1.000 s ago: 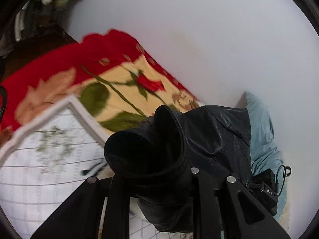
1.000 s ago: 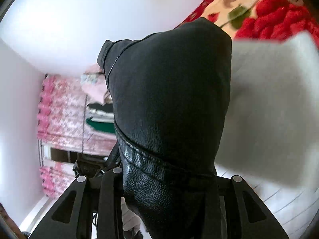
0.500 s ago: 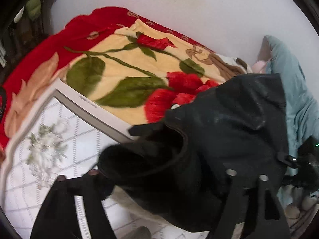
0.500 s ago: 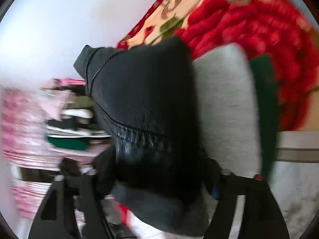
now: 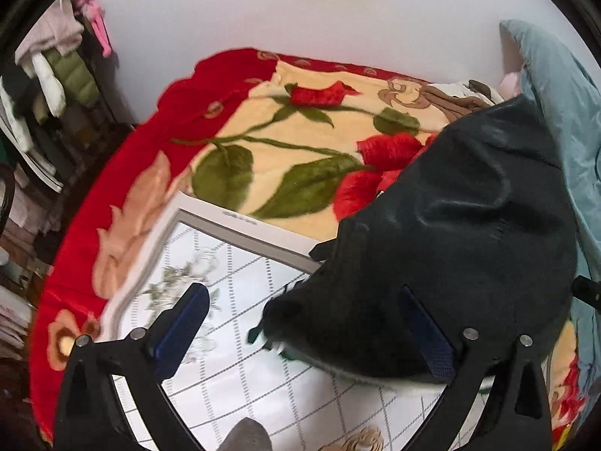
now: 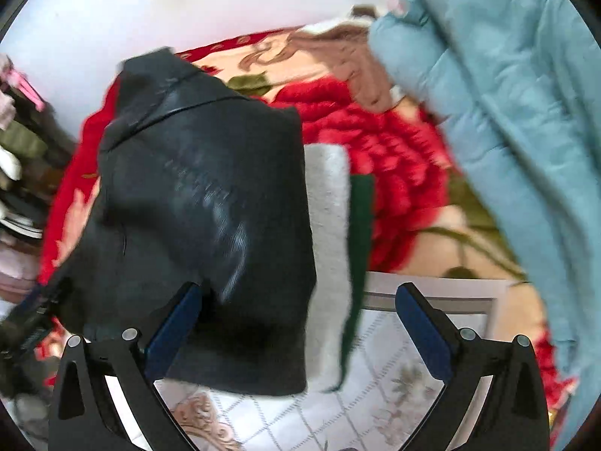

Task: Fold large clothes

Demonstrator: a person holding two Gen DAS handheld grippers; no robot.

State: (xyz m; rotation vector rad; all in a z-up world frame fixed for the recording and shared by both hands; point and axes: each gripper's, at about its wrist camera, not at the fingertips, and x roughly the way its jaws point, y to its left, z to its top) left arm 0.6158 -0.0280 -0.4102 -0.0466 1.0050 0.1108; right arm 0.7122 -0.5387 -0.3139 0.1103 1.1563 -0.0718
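Note:
A black leather jacket (image 5: 450,233) lies folded in a bundle on the bed. It also shows in the right wrist view (image 6: 203,203), lying on top of a grey garment (image 6: 328,225) and a dark green one (image 6: 360,218). My left gripper (image 5: 306,323) is open, with the jacket lying between and beyond its fingers. My right gripper (image 6: 300,319) is open too, with its jaws wide apart over the jacket's near edge. Neither gripper holds anything.
The bed carries a red and cream rose blanket (image 5: 263,143) and a white checked quilt (image 5: 240,368). A light blue padded coat (image 6: 507,112) lies at the right. Hanging clothes (image 5: 49,75) fill a rack at the left. A white wall (image 5: 300,11) stands behind.
Both grippers were shut on the black jacket and held it up. They lowered it onto the bed and opened, and the jacket now lies free.

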